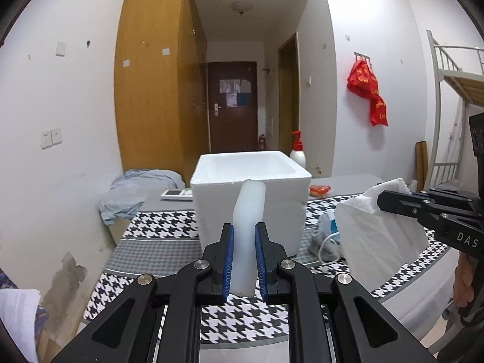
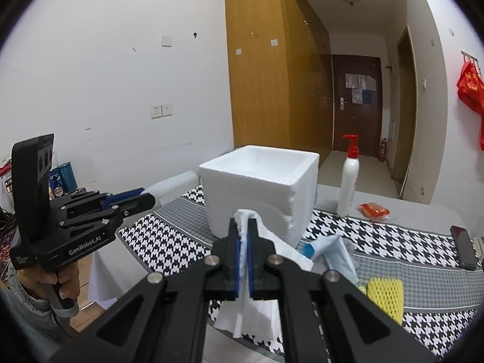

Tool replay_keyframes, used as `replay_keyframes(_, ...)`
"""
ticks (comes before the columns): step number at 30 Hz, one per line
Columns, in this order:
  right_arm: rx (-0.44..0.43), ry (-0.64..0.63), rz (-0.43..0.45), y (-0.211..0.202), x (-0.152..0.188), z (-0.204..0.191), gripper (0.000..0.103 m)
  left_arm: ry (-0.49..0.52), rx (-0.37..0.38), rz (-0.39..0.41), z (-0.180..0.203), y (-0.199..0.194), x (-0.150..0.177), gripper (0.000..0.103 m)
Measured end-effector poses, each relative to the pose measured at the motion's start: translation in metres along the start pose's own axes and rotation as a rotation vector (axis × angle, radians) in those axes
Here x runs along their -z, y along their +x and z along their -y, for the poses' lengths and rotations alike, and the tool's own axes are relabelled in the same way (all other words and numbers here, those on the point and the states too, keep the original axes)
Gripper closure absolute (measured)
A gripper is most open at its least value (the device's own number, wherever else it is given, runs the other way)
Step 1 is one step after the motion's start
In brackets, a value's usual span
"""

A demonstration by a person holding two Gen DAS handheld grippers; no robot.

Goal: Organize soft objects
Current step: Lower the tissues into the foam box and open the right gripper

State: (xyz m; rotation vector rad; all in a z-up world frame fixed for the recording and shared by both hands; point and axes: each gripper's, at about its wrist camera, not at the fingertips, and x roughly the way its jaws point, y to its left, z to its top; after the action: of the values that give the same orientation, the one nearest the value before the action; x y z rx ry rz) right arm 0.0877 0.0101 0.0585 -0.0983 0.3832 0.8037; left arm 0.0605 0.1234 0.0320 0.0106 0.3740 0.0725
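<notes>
The left gripper (image 1: 244, 260) is held above the tabletop (image 1: 145, 260), which carries a black-and-white houndstooth cloth. Its blue-padded fingers (image 1: 229, 260) pinch a white foam strip (image 1: 246, 236) that stands upright between them, its rounded top reaching up in front of the near wall of the box. In the right wrist view, the person's hand (image 2: 65, 284) grips the handle of this gripper at the left edge.

At centre, an open white polystyrene box (image 1: 251, 181) stands on the cloth, directly ahead of both grippers.

The right gripper (image 2: 243, 260) has its fingers (image 2: 234, 257) pressed together on a white paper tissue (image 2: 260, 311). The tissue hangs down below the fingers, and a crumpled edge protrudes above them. In the left wrist view, the tissue hangs clear of the tabletop.

To the right of the box, a blue-and-white cloth item (image 2: 335, 254) lies on the tabletop. A white pump bottle with a red head (image 2: 348, 178) stands behind it. Further right lie a red packet (image 2: 373, 210), a yellow foam net (image 2: 385, 296) and a dark smartphone (image 2: 464, 246).
</notes>
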Motion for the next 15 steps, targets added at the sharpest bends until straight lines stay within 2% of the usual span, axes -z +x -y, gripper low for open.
replay_keyframes(15, 0.019, -0.028, 0.028, -0.001, -0.049, -0.004, 0.097, 0.022, -0.018, 0.026, -0.002, -0.003, -0.038, 0.088)
